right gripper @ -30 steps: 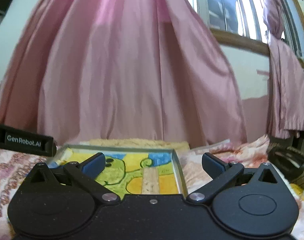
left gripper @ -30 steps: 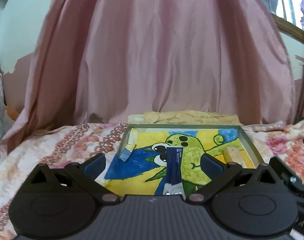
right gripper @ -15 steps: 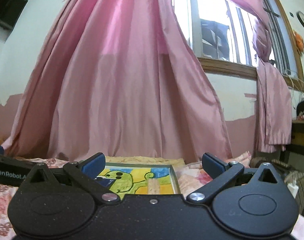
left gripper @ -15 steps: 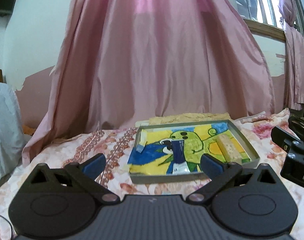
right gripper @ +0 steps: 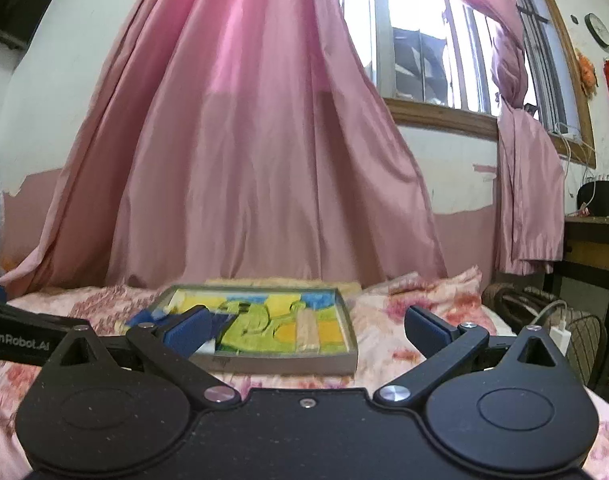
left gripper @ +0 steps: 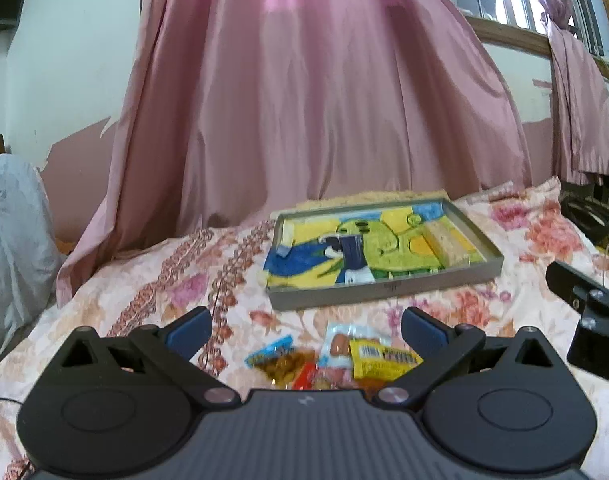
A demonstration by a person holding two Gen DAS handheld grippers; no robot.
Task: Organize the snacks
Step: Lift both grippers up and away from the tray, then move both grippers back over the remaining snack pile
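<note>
Low in the frame, we see our left gripper (left gripper: 306, 330) spread wide, holding nothing, above a heap of snack packets (left gripper: 336, 358) on the flowered bedsheet (left gripper: 152, 292). Bare sheet lies on both sides. Beyond sits the tray (left gripper: 384, 290) with a dark packet (left gripper: 354, 258) inside. Our right gripper (right gripper: 306, 332) gapes empty too. A pink curtain (right gripper: 256, 160) hangs behind.
</note>
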